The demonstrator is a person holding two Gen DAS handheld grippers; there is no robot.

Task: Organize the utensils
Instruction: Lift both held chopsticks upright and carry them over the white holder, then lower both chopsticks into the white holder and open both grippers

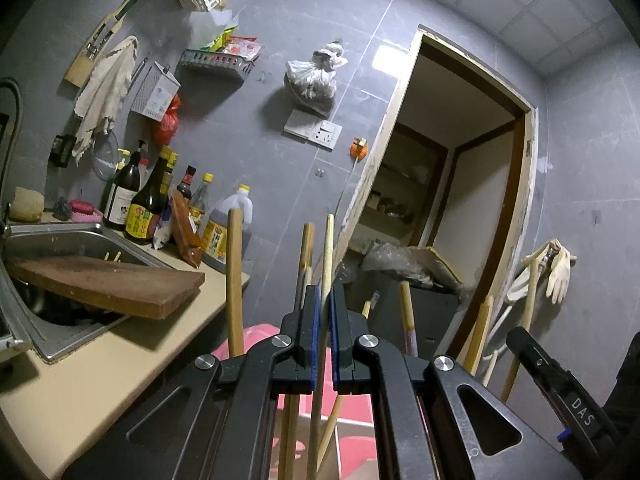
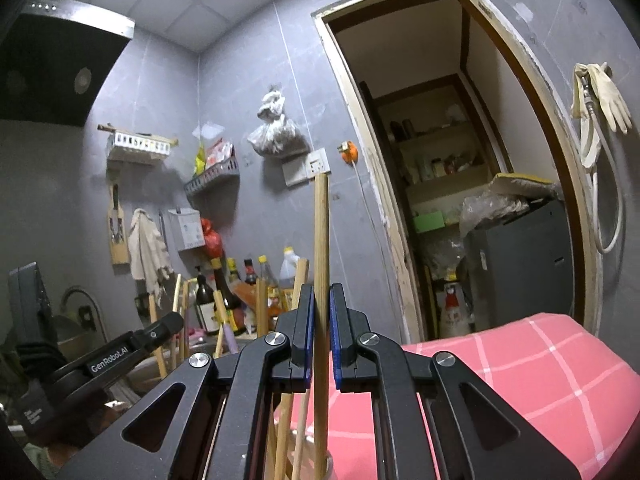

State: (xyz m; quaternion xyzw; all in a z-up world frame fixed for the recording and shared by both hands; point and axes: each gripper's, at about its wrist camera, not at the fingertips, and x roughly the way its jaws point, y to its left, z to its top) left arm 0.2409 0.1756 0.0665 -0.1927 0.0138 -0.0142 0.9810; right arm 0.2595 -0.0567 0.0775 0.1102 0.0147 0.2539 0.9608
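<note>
My left gripper (image 1: 324, 300) is shut on a thin pale wooden chopstick (image 1: 328, 248) that stands upright between its blue pads. Several other wooden utensil handles (image 1: 235, 280) stand around it, their lower ends hidden under the gripper. My right gripper (image 2: 322, 298) is shut on a thicker wooden stick (image 2: 321, 236), also upright. Below it I see the rim of a clear holder (image 2: 328, 460) with more sticks in it. The right gripper's body also shows in the left wrist view (image 1: 560, 384), and the left gripper's body in the right wrist view (image 2: 120, 356).
A pink checked cloth (image 2: 520, 364) lies under and right of the holder. A steel sink (image 1: 52, 248) with a wooden cutting board (image 1: 112, 284) across it is on the left. Sauce bottles (image 1: 148, 200) line the grey wall. An open doorway (image 2: 440, 160) is right.
</note>
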